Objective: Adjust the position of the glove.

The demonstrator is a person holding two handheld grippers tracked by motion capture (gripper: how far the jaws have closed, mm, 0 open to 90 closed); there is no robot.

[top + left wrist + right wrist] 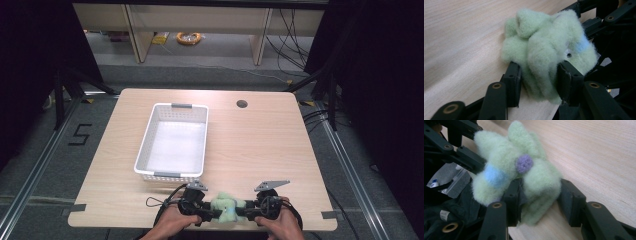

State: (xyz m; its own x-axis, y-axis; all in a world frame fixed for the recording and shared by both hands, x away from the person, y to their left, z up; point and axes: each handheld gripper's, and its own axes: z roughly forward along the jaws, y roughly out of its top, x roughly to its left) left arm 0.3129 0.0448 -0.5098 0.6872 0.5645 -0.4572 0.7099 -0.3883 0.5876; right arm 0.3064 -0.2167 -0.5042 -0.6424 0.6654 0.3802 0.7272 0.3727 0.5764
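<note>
- Near the front edge of the worktop [260,145], a fluffy green toy [226,206] sits between two grippers.
- The left gripper [206,214] squeezes one side of the toy.
- The right gripper [245,212] squeezes the other side.
- Both have a hold on it, so the grabbing looks done.
- The white basket [145,150] is well apart. I think the toy goes there next.

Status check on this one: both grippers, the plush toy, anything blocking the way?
Left gripper and right gripper both clamped on the green plush toy, near table edge. White basket sits empty beyond. Nothing between toy and basket.
</note>
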